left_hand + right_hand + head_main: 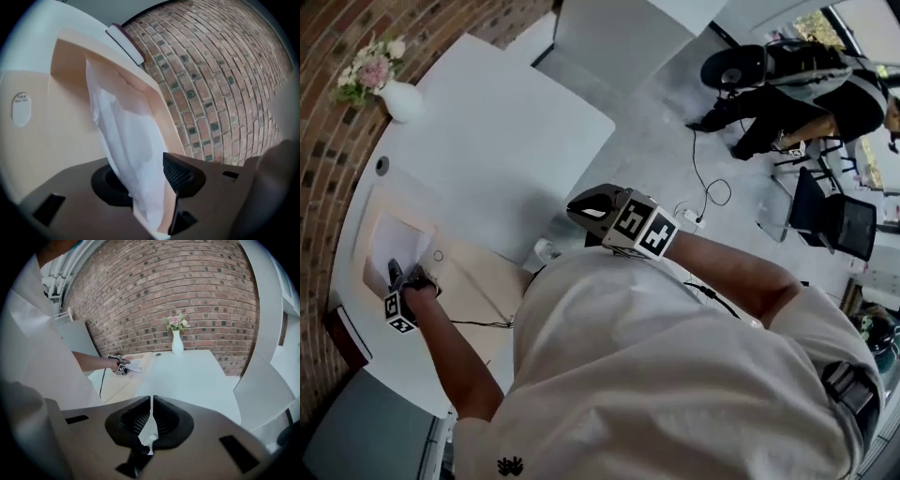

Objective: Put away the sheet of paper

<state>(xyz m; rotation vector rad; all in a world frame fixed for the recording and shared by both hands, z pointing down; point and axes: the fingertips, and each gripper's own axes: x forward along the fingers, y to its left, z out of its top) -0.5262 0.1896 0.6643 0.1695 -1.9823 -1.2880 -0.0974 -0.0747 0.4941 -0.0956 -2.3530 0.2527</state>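
Observation:
A white sheet of paper (399, 242) lies in an open tan folder (473, 281) on the white table's left end. My left gripper (397, 272) reaches onto the folder at the sheet's near edge. In the left gripper view the sheet of paper (126, 136) and a tan folder (70, 108) flap pass between the jaws of the left gripper (150, 180). The ridged right pad (177, 172) stands bare beside them, so the jaws are open. My right gripper (581, 208) hovers in front of my chest, off the table. The right gripper (151, 420) is shut with nothing in it.
A white vase of flowers (401, 98) stands at the table's (506, 150) far left corner by the brick wall. A dark book (347, 336) lies at the left edge. A thin cable (483, 323) crosses the folder. A person and chairs (834, 223) are far right.

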